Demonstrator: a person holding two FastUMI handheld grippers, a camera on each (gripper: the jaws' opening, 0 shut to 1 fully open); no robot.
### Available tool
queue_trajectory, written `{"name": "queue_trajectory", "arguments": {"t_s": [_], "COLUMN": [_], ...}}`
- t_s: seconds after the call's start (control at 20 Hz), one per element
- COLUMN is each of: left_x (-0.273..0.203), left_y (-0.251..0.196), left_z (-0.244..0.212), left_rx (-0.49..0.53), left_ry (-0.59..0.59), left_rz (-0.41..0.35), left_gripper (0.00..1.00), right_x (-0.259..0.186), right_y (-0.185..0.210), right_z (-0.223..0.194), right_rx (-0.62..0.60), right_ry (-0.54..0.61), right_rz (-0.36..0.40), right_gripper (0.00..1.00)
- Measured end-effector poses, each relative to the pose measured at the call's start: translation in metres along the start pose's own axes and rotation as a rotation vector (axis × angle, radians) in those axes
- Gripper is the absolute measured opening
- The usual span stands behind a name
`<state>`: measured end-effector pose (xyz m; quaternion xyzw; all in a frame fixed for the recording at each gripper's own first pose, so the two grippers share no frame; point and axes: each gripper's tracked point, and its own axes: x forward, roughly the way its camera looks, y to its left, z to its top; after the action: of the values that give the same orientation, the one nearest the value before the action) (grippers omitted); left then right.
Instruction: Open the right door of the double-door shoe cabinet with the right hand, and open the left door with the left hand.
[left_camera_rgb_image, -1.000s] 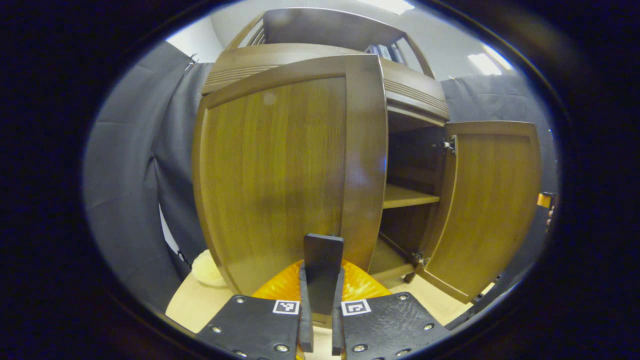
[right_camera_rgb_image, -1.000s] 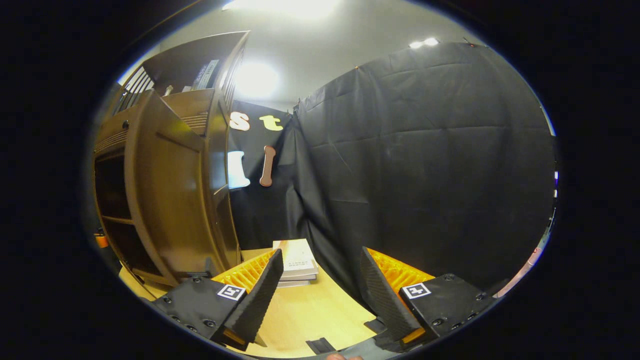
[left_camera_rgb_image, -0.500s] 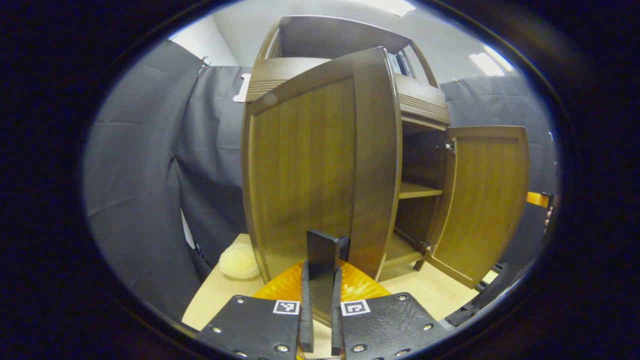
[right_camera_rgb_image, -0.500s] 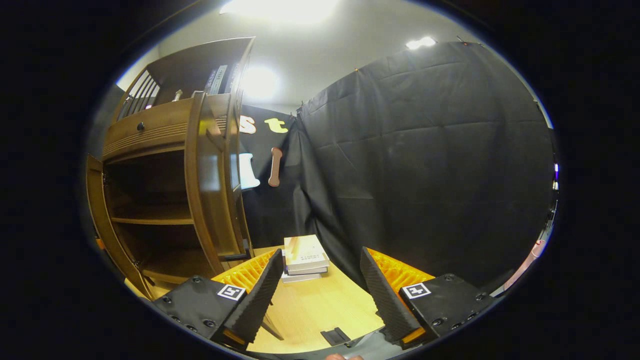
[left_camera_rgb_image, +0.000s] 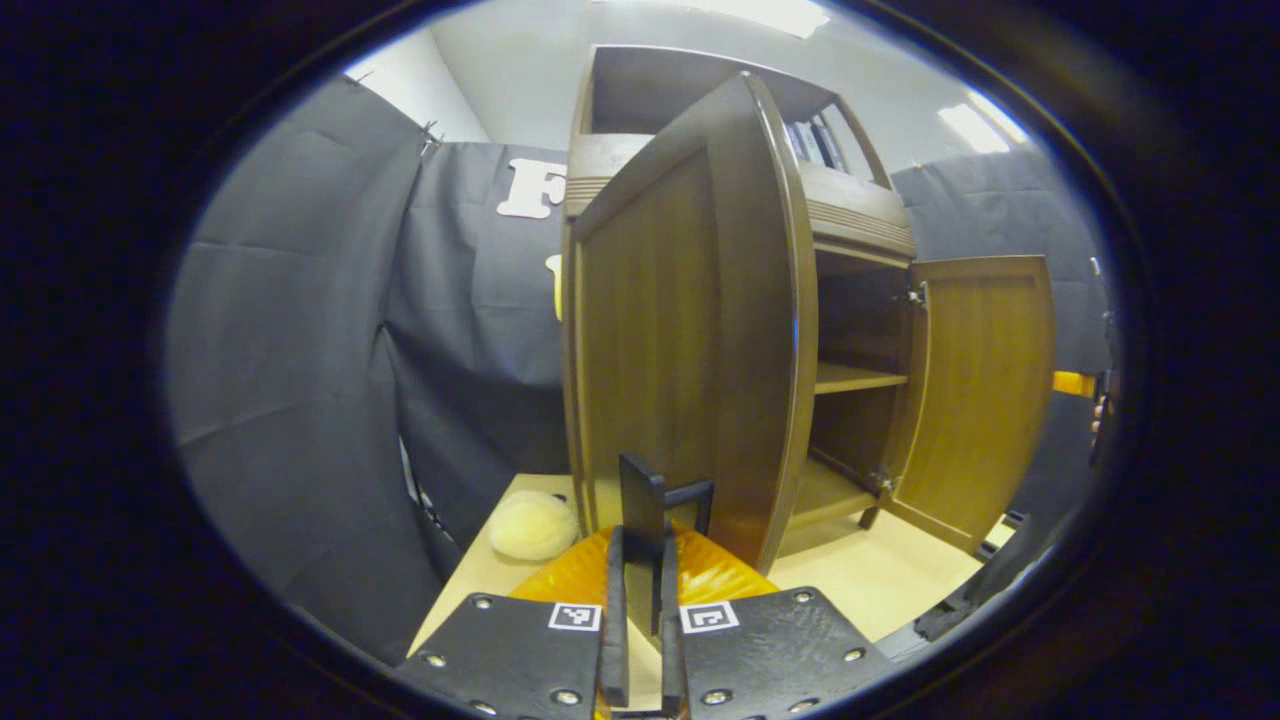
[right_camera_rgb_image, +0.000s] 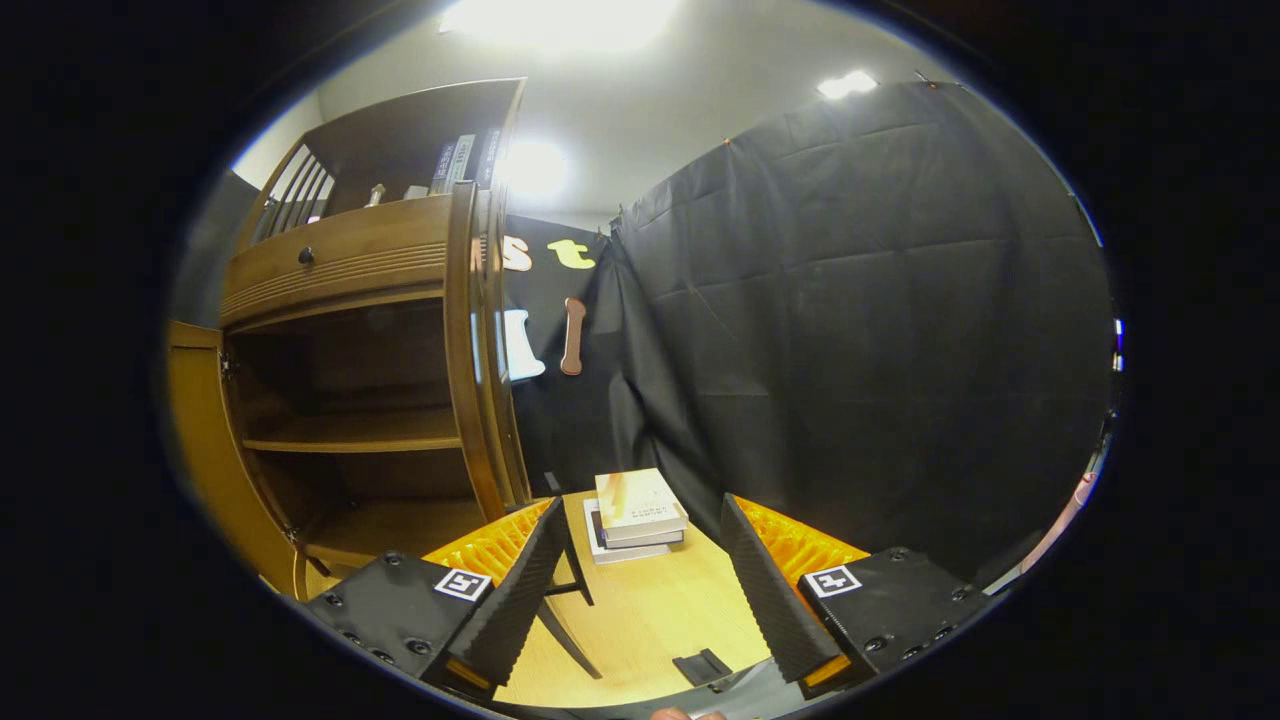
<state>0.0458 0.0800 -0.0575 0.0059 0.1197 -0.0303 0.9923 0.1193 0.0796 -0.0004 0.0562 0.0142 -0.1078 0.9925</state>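
Two wood-grain doors stand open on the shoe cabinet (left_camera_rgb_image: 860, 230), which rests on a pale tabletop (right_camera_rgb_image: 650, 610) walled by black cloth. Left gripper (left_camera_rgb_image: 640, 600) — fingers pinching the left door's (left_camera_rgb_image: 690, 340) dark handle (left_camera_rgb_image: 645, 500). Right gripper (right_camera_rgb_image: 640, 580) spread, holding nothing, near stacked books (right_camera_rgb_image: 638, 510); right door (left_camera_rgb_image: 985, 390) ajar.

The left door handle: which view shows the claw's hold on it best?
The left gripper view: the left claw is shut on the dark handle of the left door. The right gripper view shows that door only at its far edge, handle hidden.
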Motion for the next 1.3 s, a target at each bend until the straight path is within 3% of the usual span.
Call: {"name": "queue_trajectory", "arguments": {"t_s": [0.3,0.6,0.9,1.05,1.3], "left_x": [-0.012,-0.022,-0.052,-0.078,-0.110], "left_y": [0.081,0.086,0.091,0.076,0.063], "left_z": [-0.008,-0.005,0.004,0.010,0.043], "left_rx": [-0.022,0.057,0.050,0.056,0.027], "left_ry": [-0.020,-0.039,-0.058,-0.071,-0.099], "left_rz": [0.054,0.031,0.145,0.160,0.235], "left_gripper": [0.14,0.14,0.14,0.14,0.54], "right_x": [-0.007,-0.012,-0.018,-0.018,-0.012], "right_y": [0.014,0.022,0.023,0.022,0.014], "right_z": [-0.008,-0.002,-0.013,-0.021,-0.022], "right_rx": [-0.033,-0.052,-0.029,-0.001,-0.006], "right_ry": [0.024,0.009,0.034,0.047,0.063], "right_rz": [0.032,0.047,0.049,0.041,0.048], "right_gripper": [0.98,0.98,0.98,0.98,0.98]}}
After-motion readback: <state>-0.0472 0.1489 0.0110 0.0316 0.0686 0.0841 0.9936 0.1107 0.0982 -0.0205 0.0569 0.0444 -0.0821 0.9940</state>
